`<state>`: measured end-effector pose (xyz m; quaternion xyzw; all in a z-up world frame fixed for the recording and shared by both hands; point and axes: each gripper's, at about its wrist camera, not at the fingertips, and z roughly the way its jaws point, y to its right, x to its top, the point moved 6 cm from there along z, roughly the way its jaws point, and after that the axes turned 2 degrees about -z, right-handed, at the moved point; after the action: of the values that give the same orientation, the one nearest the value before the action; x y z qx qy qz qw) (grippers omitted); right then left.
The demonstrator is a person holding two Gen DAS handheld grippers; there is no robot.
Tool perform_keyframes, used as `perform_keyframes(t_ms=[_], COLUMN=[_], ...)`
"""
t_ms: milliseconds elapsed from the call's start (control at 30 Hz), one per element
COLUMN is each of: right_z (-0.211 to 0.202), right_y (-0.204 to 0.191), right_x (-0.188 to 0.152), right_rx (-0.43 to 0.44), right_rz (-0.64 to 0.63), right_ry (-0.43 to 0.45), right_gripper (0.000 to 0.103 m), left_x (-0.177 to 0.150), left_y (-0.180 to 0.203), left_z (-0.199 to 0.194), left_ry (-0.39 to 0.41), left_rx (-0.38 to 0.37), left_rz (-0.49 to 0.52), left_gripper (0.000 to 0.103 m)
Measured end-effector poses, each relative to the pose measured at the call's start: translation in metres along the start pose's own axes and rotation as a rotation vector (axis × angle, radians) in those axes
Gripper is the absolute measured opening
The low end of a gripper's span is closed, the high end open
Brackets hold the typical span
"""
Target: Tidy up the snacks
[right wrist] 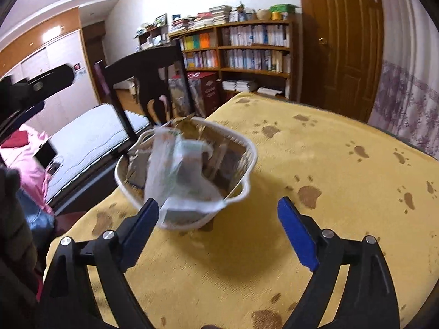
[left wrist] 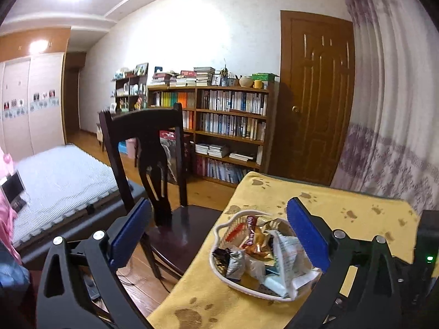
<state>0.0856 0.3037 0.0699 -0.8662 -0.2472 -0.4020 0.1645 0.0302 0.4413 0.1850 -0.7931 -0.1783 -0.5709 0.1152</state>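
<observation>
A white plastic basket [left wrist: 219,229] sits at the left edge of a table covered by a yellow paw-print cloth [left wrist: 343,208]. It holds several snacks: a white-green packet [left wrist: 288,255], gold and red wrapped sweets [left wrist: 255,238] and a silver-black packet [left wrist: 236,263]. My left gripper [left wrist: 218,203] is open above the near side of the basket, its blue pads straddling it, nothing held. In the right wrist view the basket [right wrist: 248,150] is motion-blurred, with the white packet [right wrist: 181,175] on top. My right gripper [right wrist: 218,203] is open just in front of it, empty.
A dark wooden chair [left wrist: 142,137] stands against the table's left side, with a bed [left wrist: 60,175] beyond it. A bookshelf [left wrist: 230,120], a brown door [left wrist: 315,96] and a curtain [left wrist: 392,137] line the far side. Bare yellow cloth [right wrist: 329,164] stretches right of the basket.
</observation>
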Motion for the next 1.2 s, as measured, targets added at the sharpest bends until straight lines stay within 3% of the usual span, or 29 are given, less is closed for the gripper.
perform_keyframes(t_ms=[333,667,1200], right_z=[-0.021,-0.025,-0.026], right_y=[-0.014,-0.027,-0.030], right_x=[0.000,0.000,0.002], right_rx=[-0.003,-0.039,-0.081], right_rz=[-0.046,-0.114,-0.152], right_ry=[0.059,0.079,0.074], right_gripper=[0.093,0.098,0.098], left_x=[-0.003,-0.009,-0.009], left_y=[0.015,0.028,0.031], left_z=[-0.004,-0.007,-0.002], left_ry=[0.055,0.068,0.062], left_rx=[0.109,0.102,0.113], left_rz=[0.200,0.331,0.360], left_gripper=[0.100,0.100,0.100])
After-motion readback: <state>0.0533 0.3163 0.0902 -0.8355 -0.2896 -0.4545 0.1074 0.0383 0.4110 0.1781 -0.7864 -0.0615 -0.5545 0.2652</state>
